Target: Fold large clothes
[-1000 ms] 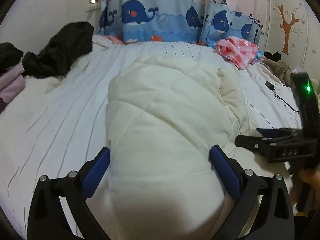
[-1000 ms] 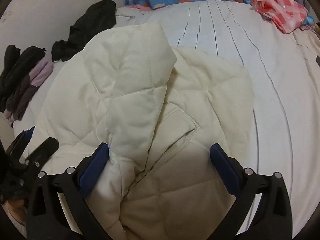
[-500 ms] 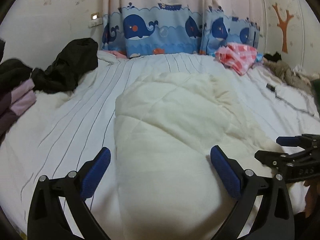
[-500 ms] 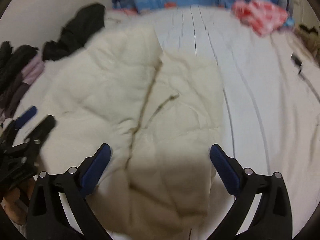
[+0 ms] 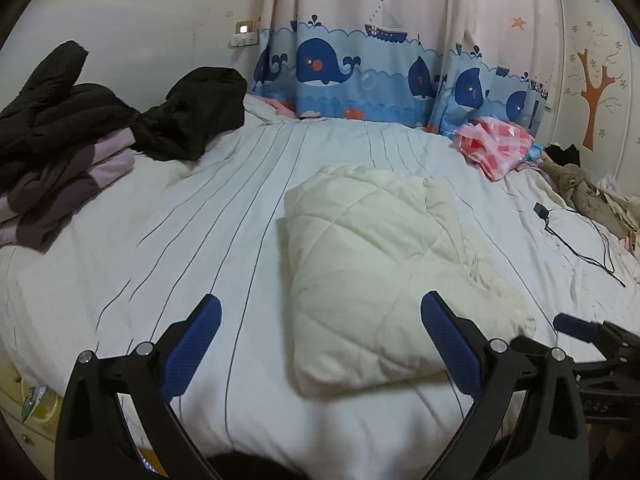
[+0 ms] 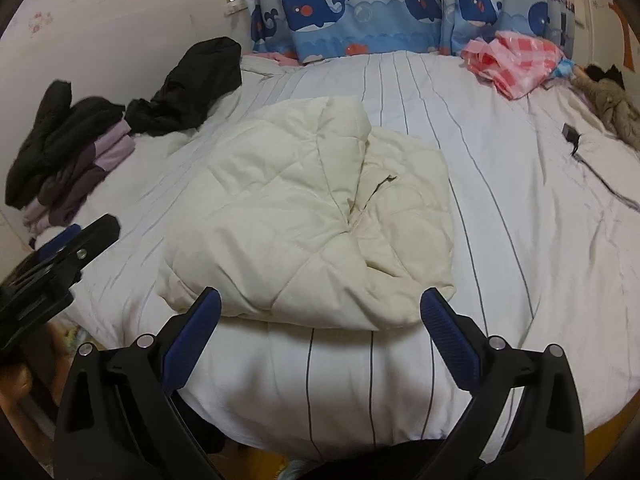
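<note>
A cream quilted jacket (image 5: 372,268) lies folded into a compact bundle on the white striped bed (image 5: 192,232); it also shows in the right wrist view (image 6: 312,220), one flap laid over the middle. My left gripper (image 5: 320,344) is open and empty, held back over the bed's near edge, short of the jacket. My right gripper (image 6: 320,340) is open and empty, held back from the jacket's near edge. The right gripper also shows at the lower right of the left wrist view (image 5: 592,344); the left gripper shows at the left of the right wrist view (image 6: 60,256).
A pile of black and purple clothes (image 5: 68,136) lies at the left of the bed. A pink checked garment (image 5: 496,148) lies at the far right by the whale curtain (image 5: 360,72). A black charger and cable (image 5: 560,228) and a beige garment (image 5: 580,188) lie on the right side.
Both grippers have pulled back and up from the jacket, which now lies smaller in view. Both stayed open and empty.
</note>
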The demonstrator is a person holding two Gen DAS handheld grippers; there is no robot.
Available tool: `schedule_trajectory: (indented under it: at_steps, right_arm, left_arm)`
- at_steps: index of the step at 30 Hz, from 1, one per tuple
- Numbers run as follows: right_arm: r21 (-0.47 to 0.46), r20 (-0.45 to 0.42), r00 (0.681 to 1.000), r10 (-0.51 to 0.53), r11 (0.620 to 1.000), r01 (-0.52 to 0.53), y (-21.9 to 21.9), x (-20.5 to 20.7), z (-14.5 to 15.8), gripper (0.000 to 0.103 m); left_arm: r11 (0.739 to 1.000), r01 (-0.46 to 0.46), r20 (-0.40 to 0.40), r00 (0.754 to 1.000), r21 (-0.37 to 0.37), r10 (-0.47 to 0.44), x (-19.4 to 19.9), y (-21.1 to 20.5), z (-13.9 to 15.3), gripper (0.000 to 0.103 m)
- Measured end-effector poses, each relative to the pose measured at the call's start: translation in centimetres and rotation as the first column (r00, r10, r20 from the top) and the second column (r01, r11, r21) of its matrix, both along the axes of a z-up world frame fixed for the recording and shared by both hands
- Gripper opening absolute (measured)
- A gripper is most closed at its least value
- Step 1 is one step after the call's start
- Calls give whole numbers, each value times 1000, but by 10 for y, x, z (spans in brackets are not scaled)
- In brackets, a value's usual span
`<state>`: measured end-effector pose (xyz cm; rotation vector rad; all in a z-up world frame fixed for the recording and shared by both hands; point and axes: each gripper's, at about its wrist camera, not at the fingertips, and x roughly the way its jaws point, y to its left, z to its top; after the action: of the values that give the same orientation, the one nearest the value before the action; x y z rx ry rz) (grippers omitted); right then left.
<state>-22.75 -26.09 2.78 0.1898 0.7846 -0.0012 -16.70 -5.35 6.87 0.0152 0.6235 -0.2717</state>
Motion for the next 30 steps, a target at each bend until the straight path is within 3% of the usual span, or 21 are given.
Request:
schedule_trajectory:
  at_steps: [10, 25, 30]
  right_arm:
    - [-53, -17, 1000, -4, 999, 3, 14, -3, 0, 96]
    - [-75, -16, 1000, 11, 997, -12, 25, -3, 2, 96]
    - [-74, -19, 1000, 17, 997, -19, 28, -2, 1, 96]
  left_arm:
    - [997, -75, -26, 997, 6, 75, -21, 11, -3, 96]
    - [999, -53, -54, 997, -9, 52, -27, 14, -6, 96]
    - [995, -63, -37, 997, 75, 66, -30, 7, -7, 96]
